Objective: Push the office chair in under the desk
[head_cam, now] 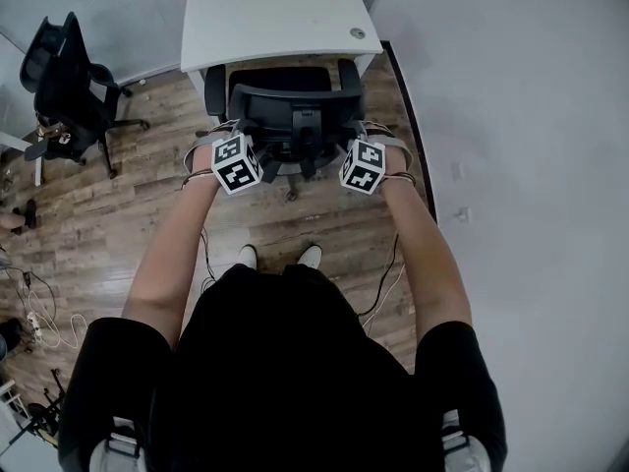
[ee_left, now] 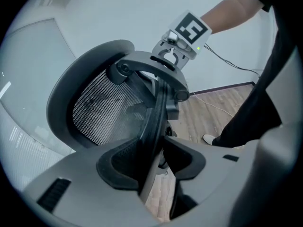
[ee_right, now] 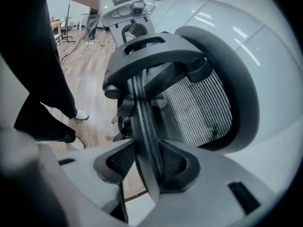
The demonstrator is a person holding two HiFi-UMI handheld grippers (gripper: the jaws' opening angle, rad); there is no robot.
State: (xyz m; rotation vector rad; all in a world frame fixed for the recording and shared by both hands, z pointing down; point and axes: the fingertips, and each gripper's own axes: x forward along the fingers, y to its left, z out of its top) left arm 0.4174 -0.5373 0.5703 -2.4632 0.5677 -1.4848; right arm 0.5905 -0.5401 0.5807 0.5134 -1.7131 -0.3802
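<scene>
I stand behind the office chair [head_cam: 293,101], which has its back to me. Its seat is already partly under the front edge of the white desk [head_cam: 265,18]. My left gripper [ee_left: 158,162] is closed on the left side of the backrest rim [ee_left: 152,126], and my right gripper [ee_right: 150,167] is closed on the right side of it. The hard rim sits between the pads of each one. I think this rim is the correct place to hold, because it is stiff plastic, while the mesh [ee_right: 189,108] inside it is soft and would only give way. The chair is probably rather heavy, but on the smooth wooden floor [head_cam: 128,214] it should roll easily. It may also swivel, so I would push equally with both sides and watch the armrests [head_cam: 214,88] near the desk edge
</scene>
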